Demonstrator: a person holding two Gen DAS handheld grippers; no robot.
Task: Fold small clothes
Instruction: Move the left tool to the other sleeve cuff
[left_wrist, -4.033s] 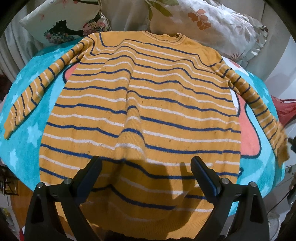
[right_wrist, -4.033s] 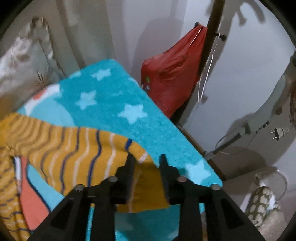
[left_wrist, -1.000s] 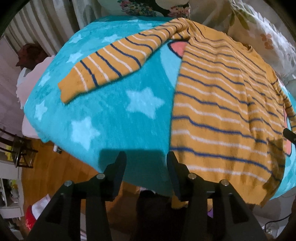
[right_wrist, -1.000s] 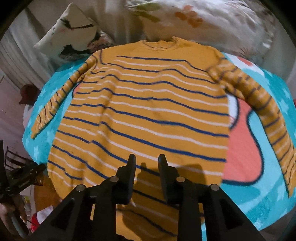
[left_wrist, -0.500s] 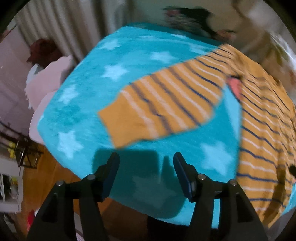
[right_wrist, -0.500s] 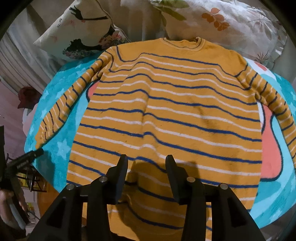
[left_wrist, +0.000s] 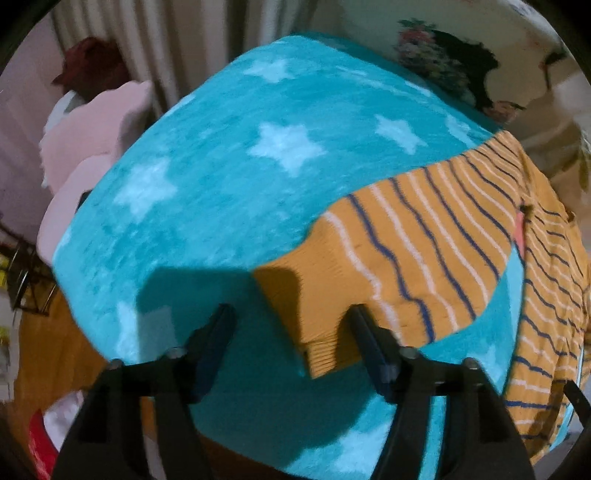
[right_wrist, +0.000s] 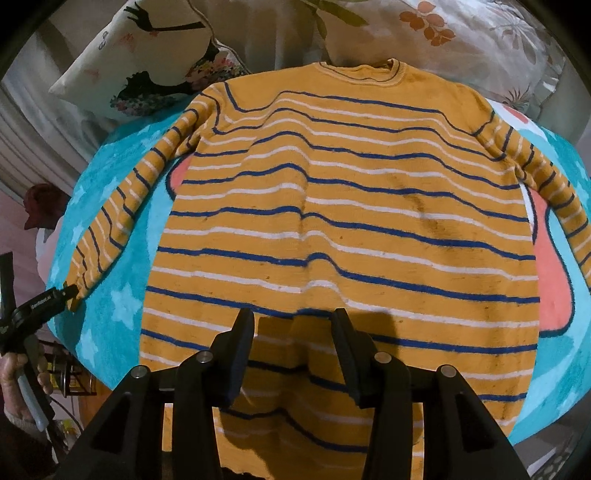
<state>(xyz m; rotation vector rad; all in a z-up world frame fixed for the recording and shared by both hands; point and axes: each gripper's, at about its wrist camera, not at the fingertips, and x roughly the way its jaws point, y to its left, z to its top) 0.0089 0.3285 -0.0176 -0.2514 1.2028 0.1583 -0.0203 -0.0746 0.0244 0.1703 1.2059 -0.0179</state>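
Through my left wrist camera, my left gripper (left_wrist: 291, 332) stands spread at the striped sweater's sleeve cuff (left_wrist: 317, 314), the sleeve running away up-right across the star blanket (left_wrist: 221, 177), while from my right wrist, my right gripper (right_wrist: 293, 339) hovers spread and empty over the flat sweater (right_wrist: 332, 221) hem, farther from that cuff.

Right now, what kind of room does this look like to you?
Probably a bedroom. The striped sweater lies spread on a teal star-print blanket, with patterned pillows propped behind it and curtains at the side, which suggests a bed at home.
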